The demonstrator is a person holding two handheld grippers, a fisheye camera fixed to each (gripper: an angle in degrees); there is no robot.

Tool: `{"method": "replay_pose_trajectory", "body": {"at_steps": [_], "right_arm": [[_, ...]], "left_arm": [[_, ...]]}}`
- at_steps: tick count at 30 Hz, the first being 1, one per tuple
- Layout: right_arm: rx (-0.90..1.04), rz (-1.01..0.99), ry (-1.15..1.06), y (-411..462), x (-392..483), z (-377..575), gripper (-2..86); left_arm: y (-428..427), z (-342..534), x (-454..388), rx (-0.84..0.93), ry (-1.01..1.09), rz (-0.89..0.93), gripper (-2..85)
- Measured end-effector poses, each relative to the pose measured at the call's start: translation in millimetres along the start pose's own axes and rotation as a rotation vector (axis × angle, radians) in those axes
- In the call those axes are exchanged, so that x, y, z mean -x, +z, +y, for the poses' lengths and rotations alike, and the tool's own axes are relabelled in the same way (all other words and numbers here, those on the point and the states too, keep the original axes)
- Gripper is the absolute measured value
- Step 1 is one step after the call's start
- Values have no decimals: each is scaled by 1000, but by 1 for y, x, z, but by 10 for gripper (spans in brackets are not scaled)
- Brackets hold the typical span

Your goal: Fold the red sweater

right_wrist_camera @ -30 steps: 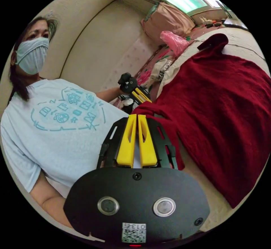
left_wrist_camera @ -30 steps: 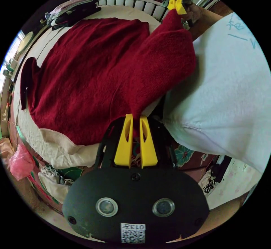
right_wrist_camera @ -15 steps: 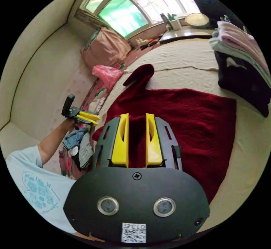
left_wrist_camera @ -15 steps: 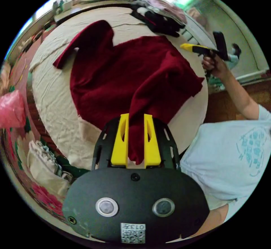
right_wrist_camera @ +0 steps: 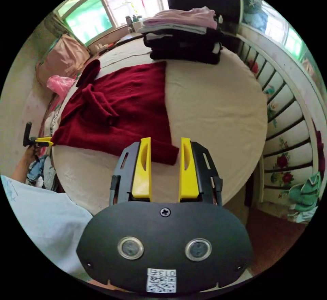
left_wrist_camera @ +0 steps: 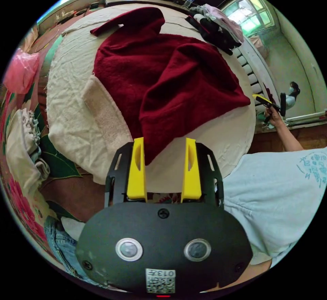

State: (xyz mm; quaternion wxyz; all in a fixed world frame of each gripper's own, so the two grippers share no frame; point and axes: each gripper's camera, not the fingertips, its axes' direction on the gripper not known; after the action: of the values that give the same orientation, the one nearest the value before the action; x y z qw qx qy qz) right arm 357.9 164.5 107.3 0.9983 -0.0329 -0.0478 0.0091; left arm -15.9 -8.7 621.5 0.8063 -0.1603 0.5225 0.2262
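The red sweater lies on the round table with its lower part doubled over the body and one sleeve reaching toward the far edge. My left gripper is open, and a loose corner of the sweater lies just beyond and between its jaws, unpressed. In the right gripper view the sweater covers the left half of the table. My right gripper is open over the sweater's near corner. A hand holds the right gripper off the table's edge, and the left gripper is at the far left.
A stack of folded clothes sits at the table's far edge. A pink bag and loose clothes lie beside the table. A white railing runs along one side. The person's pale blue shirt is close by.
Both grippers have let go of the sweater and opened wide, then drawn back toward the table's edge. The lifted cloth now lies folded over on the sweater.
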Motion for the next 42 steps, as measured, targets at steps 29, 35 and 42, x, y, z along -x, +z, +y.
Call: {"method": "replay_pose_trajectory", "body": {"at_steps": [29, 35, 42], "right_arm": [[-39, -42, -454, 4, 87, -55, 85], [220, -89, -536, 67, 98, -40, 102], [302, 38, -657, 93, 129, -35, 39]], "left_arm": [[-62, 48, 5, -114, -22, -132, 50], [-71, 64, 12, -194, -43, -42, 91], [-69, 36, 17, -88, -59, 16, 77]]}}
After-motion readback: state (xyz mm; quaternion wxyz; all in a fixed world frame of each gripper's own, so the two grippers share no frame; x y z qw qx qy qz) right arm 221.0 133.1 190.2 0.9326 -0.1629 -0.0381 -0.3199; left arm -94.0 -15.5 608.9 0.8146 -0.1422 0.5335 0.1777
